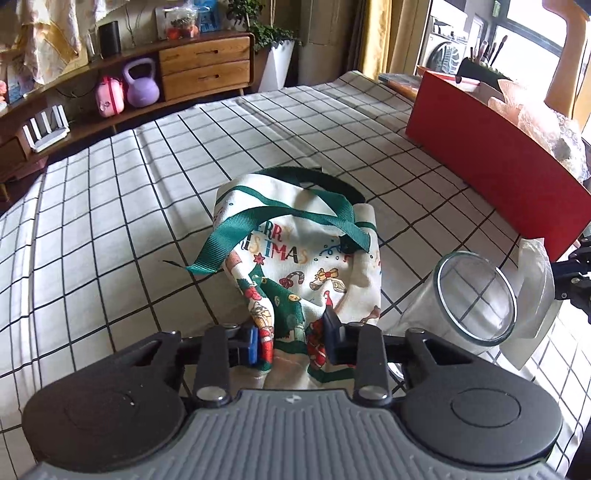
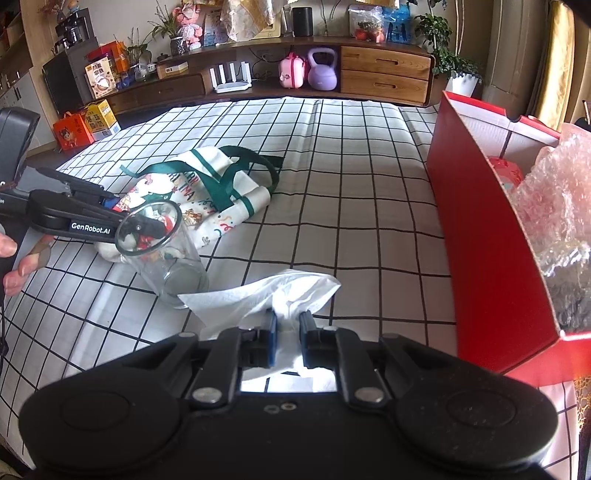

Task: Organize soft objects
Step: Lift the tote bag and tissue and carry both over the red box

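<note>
In the left wrist view, the left tongs (image 1: pixel 291 338) clamped the Christmas tote bag (image 1: pixel 295 251) lying on the checked tabletop (image 1: pixel 110 221). In the right wrist view, the right tongs (image 2: pixel 289 328) pinched a white tissue (image 2: pixel 266 297) beside a glass (image 2: pixel 162 251), near the red box (image 2: pixel 491 236).

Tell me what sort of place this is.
Most likely a home living room. A wooden sideboard along the wall holds a purple kettlebell and a router, potted plants stand beside it, and the work surface is a table under a checked cloth.

You read "GenRobot.AI" on the left hand-held gripper (image 2: pixel 110 218); "MERRY CHRISTMAS", partly covered, on the cloth bag (image 1: pixel 295 258).
</note>
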